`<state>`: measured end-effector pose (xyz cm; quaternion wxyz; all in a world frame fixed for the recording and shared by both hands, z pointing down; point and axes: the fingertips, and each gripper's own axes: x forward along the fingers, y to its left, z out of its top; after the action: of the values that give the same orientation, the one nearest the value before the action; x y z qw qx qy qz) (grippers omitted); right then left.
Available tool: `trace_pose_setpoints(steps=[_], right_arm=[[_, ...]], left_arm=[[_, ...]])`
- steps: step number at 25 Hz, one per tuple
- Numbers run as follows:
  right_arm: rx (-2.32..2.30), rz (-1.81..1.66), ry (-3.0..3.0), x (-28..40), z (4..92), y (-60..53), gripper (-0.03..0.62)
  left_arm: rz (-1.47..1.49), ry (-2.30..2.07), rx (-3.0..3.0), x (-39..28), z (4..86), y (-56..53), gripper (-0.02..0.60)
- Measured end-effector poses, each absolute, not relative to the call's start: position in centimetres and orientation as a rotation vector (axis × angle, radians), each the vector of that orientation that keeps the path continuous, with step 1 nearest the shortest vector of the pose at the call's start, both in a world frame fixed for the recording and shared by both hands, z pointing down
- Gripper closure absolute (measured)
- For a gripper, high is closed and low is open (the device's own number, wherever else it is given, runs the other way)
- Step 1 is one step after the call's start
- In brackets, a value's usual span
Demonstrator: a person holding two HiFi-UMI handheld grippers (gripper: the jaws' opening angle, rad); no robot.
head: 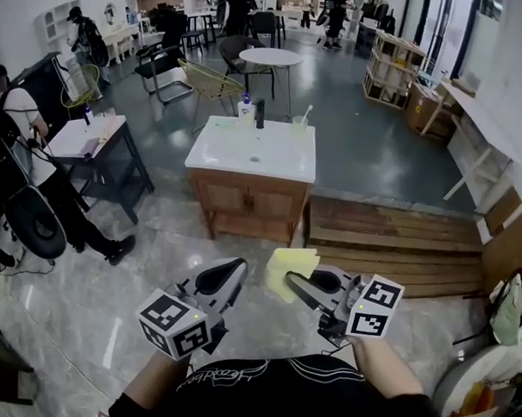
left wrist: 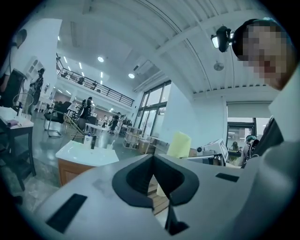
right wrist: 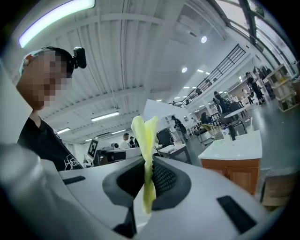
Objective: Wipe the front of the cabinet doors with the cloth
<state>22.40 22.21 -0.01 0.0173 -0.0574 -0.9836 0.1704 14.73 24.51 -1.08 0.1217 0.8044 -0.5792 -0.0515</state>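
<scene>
The wooden cabinet [head: 248, 199] with a white sink top stands a few steps ahead on the floor, its two front doors facing me. My right gripper [head: 292, 280] is shut on a yellow cloth [head: 289, 264], which sticks up from its jaws, well short of the cabinet. The right gripper view shows the cloth [right wrist: 145, 136] pinched upright in that gripper [right wrist: 149, 161], with the cabinet [right wrist: 236, 173] to the right. My left gripper [head: 238, 266] is held beside it, shut and holding nothing. In the left gripper view, this gripper [left wrist: 153, 157] has the cloth [left wrist: 179, 144] beyond it and the cabinet [left wrist: 70, 171] at left.
A low wooden platform [head: 392, 241] lies right of the cabinet. A black desk [head: 94, 150] and a standing person [head: 35, 170] are at left. Bottles [head: 248, 109] sit on the sink top. A round table [head: 270, 56] and chairs stand behind.
</scene>
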Motion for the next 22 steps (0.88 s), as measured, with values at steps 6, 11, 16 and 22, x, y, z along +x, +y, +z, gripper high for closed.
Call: trace_pose_setpoints(steps=[6, 11, 16, 22], right_arm=[[-0.167, 0.505, -3.058, 25.9, 0.4, 22.6, 0.554], [-0.168, 0.461, -3.067, 29.5, 0.0, 23.4, 0.553], [-0.187, 0.439, -3.079, 31.5, -0.4, 25.3, 0.554], [-0.183, 0.437, -3.092, 33.6, -0.9, 26.0, 0.554]], left_arm=[[-0.159, -1.71, 2.286, 18.5, 0.1, 25.1, 0.575], [-0.166, -1.735, 2.295, 22.1, -0.4, 26.2, 0.575], [-0.174, -1.759, 2.293, 24.5, -0.7, 28.0, 0.575], [-0.168, -1.787, 2.288, 26.6, -1.2, 29.2, 0.575]])
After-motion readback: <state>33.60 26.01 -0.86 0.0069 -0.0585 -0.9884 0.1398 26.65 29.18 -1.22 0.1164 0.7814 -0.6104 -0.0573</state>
